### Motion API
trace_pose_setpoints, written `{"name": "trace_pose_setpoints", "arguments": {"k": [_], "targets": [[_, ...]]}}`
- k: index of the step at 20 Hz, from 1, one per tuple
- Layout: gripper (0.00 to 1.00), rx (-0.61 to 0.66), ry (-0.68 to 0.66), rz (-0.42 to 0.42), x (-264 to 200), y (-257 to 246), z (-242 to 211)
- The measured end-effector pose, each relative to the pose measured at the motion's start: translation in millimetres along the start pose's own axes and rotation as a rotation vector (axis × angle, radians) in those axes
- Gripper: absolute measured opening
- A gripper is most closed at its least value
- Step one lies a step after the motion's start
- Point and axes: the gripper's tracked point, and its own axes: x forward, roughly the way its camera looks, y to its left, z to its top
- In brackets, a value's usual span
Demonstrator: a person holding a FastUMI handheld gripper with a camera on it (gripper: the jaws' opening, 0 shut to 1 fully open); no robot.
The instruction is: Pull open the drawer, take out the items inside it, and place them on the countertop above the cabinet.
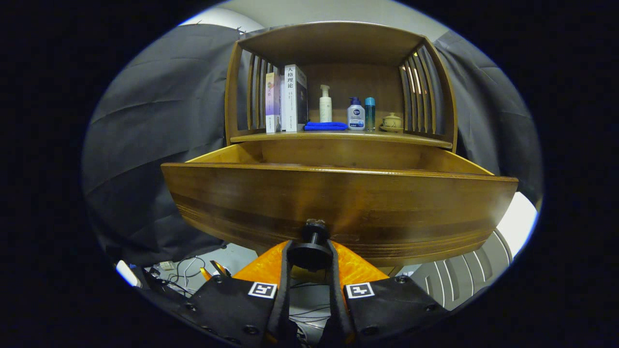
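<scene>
Our jaws are clamped on the knob (312, 246) of the drawer (338, 203), which stands well out, front panel running crosswise dead ahead. Its contents are hidden behind that panel; the table (338, 137) lies above and beyond.

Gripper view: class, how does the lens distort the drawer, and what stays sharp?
Gripper view: the fisheye bows the open drawer front into a curve; the shelf bottles stay sharp; gripper jaws clamp the dark knob, which is dimly lit.
</scene>
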Motion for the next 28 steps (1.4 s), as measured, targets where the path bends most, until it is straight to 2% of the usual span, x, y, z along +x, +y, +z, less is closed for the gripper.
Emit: {"name": "trace_pose_setpoints", "arguments": {"k": [2, 7, 14, 21, 28], "targets": [[0.47, 0.006, -0.026, 0.003, -7, 0, 11], [1.00, -0.013, -0.068, 0.036, -32, 2, 43], [0.99, -0.079, -0.081, 0.037, -49, -11, 106], [1.00, -0.115, -0.053, 0.084, -35, -26, 172], [1.00, -0.149, 0.108, 0.081, 10, -44, 180]]}}
